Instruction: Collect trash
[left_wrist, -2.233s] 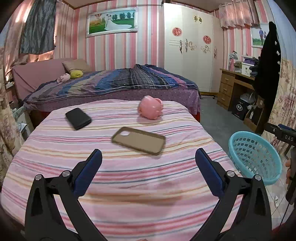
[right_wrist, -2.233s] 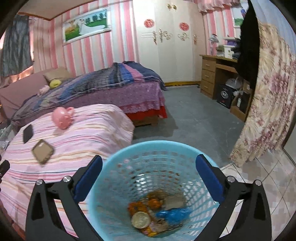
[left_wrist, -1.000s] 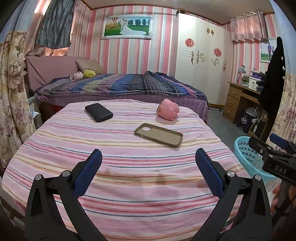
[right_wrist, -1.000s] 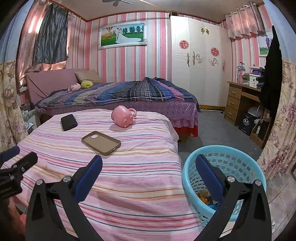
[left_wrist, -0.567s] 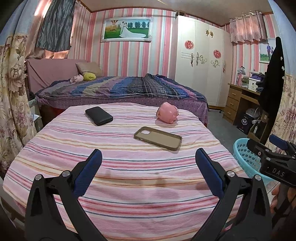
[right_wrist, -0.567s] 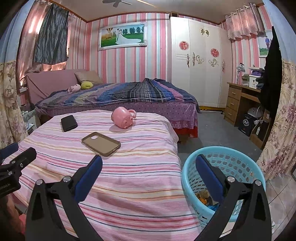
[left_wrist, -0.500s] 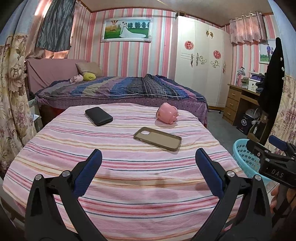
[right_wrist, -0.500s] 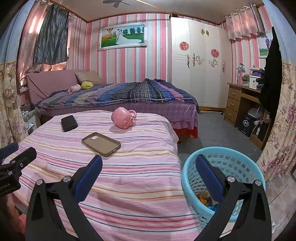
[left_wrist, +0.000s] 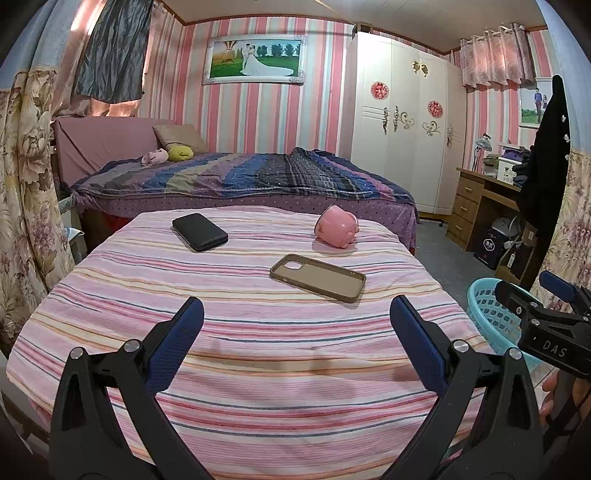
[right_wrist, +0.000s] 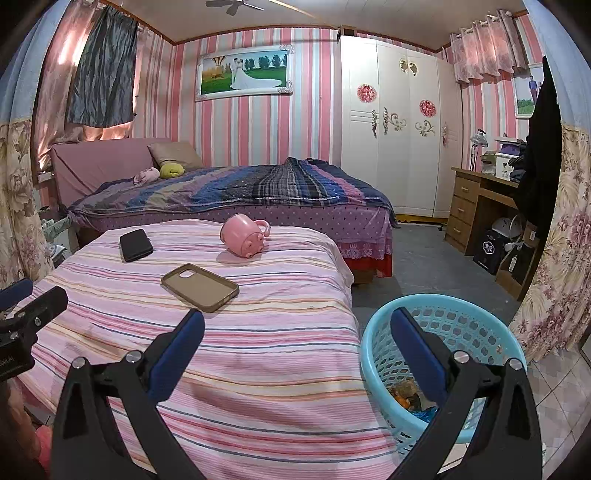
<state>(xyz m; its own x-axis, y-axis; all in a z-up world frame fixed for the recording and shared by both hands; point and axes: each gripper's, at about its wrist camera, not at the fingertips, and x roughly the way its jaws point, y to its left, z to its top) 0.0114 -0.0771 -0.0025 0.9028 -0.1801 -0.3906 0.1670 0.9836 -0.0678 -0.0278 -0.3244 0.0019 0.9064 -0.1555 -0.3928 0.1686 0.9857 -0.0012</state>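
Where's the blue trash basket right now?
The blue basket stands on the floor just off the right edge of the striped bed, partly behind the right gripper; the left view catches only its rim.

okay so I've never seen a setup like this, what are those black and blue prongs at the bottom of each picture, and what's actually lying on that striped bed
Those prongs are two-finger tools a person carries, one per hand, each with a fisheye camera looking along its fingers. One picture comes from the left hand-held gripper, the other from the right hand-held gripper. Both are open and hold nothing. On the striped bed lie a black phone, an empty tan phone case and a pink pig-shaped mug tipped on its side. Beside the bed, on the floor, stands a blue basket with some trash inside.
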